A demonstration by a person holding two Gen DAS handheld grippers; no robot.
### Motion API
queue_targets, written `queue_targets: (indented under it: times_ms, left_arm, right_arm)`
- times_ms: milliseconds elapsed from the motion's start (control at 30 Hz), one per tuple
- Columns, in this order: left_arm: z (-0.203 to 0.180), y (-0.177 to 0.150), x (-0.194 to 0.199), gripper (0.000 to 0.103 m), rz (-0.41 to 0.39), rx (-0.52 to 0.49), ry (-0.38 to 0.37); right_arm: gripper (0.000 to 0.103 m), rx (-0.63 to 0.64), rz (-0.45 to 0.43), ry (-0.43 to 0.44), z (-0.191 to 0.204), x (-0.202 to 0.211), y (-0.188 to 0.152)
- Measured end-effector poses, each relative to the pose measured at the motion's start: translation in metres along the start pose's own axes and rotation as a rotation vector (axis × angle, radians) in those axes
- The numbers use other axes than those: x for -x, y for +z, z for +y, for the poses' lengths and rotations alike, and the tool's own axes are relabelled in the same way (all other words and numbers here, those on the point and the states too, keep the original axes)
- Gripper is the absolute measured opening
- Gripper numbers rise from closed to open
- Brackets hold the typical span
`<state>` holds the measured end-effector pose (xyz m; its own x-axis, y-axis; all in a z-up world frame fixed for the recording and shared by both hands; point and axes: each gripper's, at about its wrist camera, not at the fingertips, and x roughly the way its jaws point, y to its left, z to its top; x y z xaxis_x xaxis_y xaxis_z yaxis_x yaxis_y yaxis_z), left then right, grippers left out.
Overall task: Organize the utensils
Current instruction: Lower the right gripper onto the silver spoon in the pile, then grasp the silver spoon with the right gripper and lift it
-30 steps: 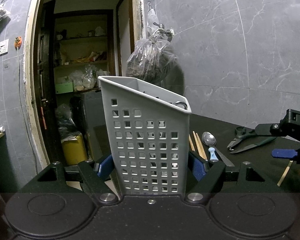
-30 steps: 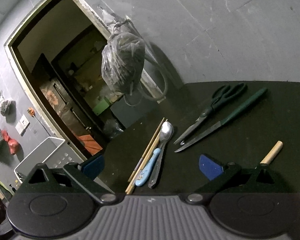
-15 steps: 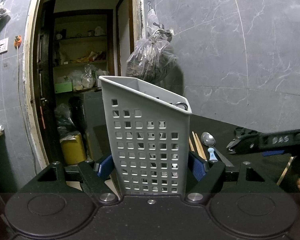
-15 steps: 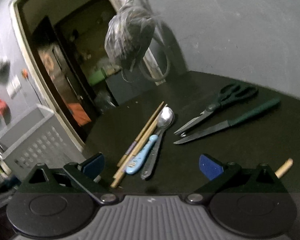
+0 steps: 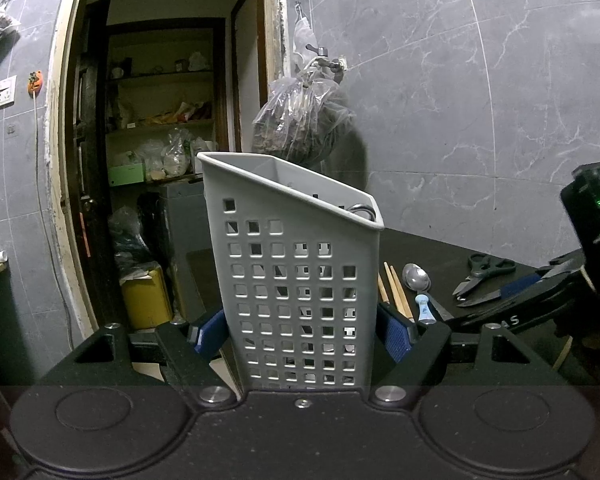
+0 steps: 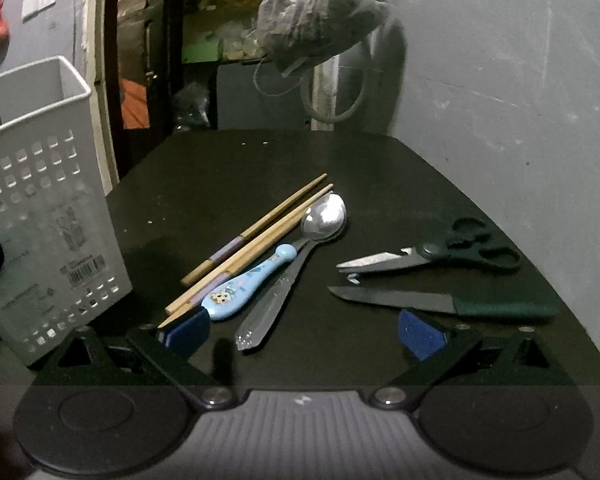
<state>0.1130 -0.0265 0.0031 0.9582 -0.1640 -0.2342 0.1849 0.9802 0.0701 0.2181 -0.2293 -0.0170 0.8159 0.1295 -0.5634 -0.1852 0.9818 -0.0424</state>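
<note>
Caddy [image 5: 296, 280] contents mostly hidden behind its wall. Left gripper [image 5: 300, 330] jaws clamp the caddy. Right gripper [image 6: 302, 330] jaws wide, spoon [image 6: 292, 268] handle between them.

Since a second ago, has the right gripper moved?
Yes. The right gripper swung left toward the chopsticks; the grey basket now looms larger.

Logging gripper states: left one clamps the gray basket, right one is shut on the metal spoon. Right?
Half wrong. The left gripper does clamp the gray basket, but the right wrist view shows the right gripper open, holding nothing; the metal spoon lies on the table.
</note>
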Motion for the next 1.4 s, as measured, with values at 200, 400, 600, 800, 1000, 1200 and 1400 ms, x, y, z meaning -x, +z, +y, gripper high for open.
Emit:
queue_targets:
  times_ms: [200, 400, 600, 800, 1000, 1200, 1400]
  left_arm:
    - [0.000, 0.000, 0.000, 0.079, 0.000, 0.000, 0.000]
    - [0.000, 0.000, -0.001, 0.079, 0.001, 0.000, 0.000]
    - [0.000, 0.000, -0.001, 0.079, 0.000, 0.000, 0.000]
    - [0.000, 0.000, -0.001, 0.079, 0.001, 0.000, 0.000]
    - [0.000, 0.001, -0.001, 0.079, 0.001, 0.000, 0.000]
    - [0.000, 0.001, -0.001, 0.079, 0.001, -0.001, 0.000]
    - [0.000, 0.001, -0.001, 0.079, 0.001, -0.001, 0.000]
  right_arm:
    - [0.082, 0.053, 0.018, 0.002, 0.003, -0.011, 0.002]
    - [0.055, 0.056, 0.018, 0.048, -0.001, -0.012, 0.003]
    - [0.025, 0.054, 0.025, 0.027, -0.008, -0.013, 0.004]
    - [0.018, 0.042, 0.030, 0.006, -0.022, -0.006, -0.001]
    - [0.017, 0.049, 0.022, 0.051, -0.027, 0.003, -0.008]
    - [0.018, 0.042, 0.031, 0.110, -0.018, 0.013, -0.013]
    - [0.018, 0.040, 0.043, 0.156, -0.003, 0.034, -0.024]
